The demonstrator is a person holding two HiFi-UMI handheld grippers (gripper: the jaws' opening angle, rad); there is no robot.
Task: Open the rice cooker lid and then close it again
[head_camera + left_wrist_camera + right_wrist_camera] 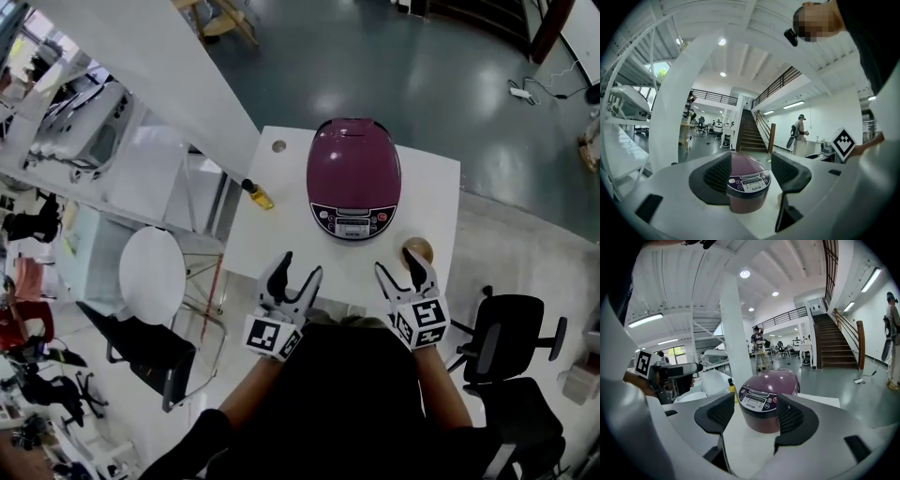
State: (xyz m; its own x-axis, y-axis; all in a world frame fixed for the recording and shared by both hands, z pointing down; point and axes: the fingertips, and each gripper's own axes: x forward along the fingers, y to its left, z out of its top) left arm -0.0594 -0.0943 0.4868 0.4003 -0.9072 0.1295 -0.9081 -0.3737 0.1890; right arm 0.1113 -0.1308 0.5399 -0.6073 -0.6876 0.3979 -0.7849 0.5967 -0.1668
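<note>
**While the Lid Sits Shut, Both Grippers Wait Short of It**

Head view: the rice cooker [354,178] stands closed on the white table [281,225]. The left gripper [300,265] and right gripper [398,262] hover on its near side, well short, aimed at it.

Left gripper view: jaws spread, empty, the cooker beyond them.

Right gripper view: the same.

The release is probably at the cooker's front edge; press it squarely with one tip.

Rice cooker [354,178] on table [277,230], bottle [259,196] left of it, left gripper [303,264] and right gripper [397,261] nearer.

Head view steeply down; gripper views near, level, share rice cooker [354,178].
</note>
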